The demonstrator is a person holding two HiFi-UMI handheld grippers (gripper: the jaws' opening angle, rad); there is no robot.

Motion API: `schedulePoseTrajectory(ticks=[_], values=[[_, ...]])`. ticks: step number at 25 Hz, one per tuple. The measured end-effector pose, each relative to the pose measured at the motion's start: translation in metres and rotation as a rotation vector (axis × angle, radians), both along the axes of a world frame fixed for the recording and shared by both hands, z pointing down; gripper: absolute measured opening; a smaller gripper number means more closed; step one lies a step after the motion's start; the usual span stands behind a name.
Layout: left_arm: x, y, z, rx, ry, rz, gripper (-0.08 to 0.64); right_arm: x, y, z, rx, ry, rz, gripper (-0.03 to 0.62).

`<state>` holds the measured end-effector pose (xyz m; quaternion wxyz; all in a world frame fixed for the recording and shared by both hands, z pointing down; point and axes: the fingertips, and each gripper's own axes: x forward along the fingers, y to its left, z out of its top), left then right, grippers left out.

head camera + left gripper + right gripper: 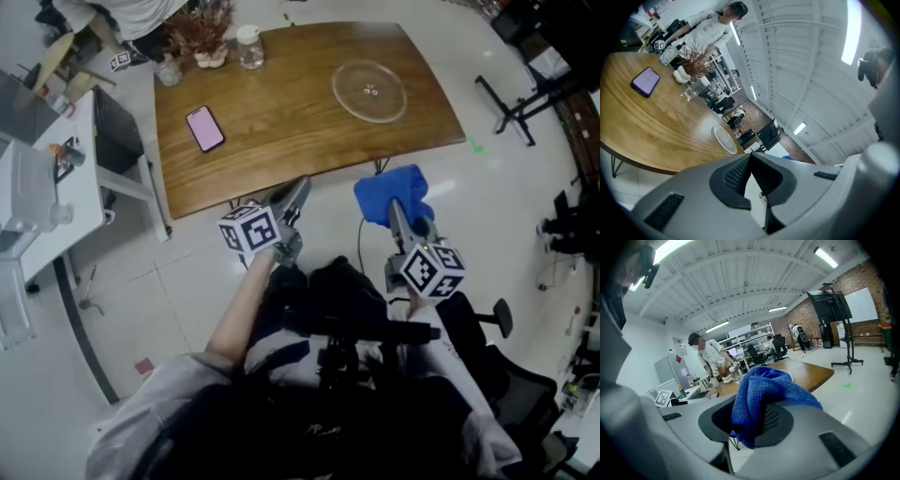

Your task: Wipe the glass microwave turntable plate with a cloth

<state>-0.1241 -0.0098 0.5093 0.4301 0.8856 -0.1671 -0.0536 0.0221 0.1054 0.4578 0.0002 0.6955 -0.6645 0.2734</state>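
The round clear glass turntable plate point(369, 91) lies flat on the right part of the wooden table point(281, 122); it also shows as a pale disc, the plate point(724, 139), in the left gripper view. My right gripper point(394, 208) is shut on a blue cloth point(392, 194), held over the floor short of the table's near edge; the cloth point(761, 397) bunches out of the jaws in the right gripper view. My left gripper point(296, 199) hangs just at the table's near edge, its jaws shut with nothing between them.
A phone with a pink screen point(204, 127) lies on the table's left half. A jar point(249, 47), a glass point(169, 71) and a pot of dried plants point(204, 36) stand along the far edge. A person point(708, 354) stands beyond the table. A white desk point(47, 187) is at left.
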Motion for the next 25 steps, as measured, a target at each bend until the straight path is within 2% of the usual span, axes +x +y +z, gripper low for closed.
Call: schedulePoseTrajectory(ticks=[5,11,17,25], values=[[0.028,0.022,-0.018,0.012,0.031,0.026,-0.006,0.022,0.020,-0.004,-0.009,-0.013,0.032,0.077],[0.030,0.042,-0.033,0.036,0.024,-0.029,-0.006,0.023,0.030,-0.007,0.028,-0.026,-0.024,0.075],[0.041,0.079,-0.027,0.047,-0.043,-0.007,-0.006,0.033,0.045,-0.003,0.030,-0.014,-0.054,0.075],[0.045,0.100,-0.040,0.073,-0.059,-0.034,-0.006,0.030,0.058,-0.005,0.049,-0.044,-0.111,0.075]])
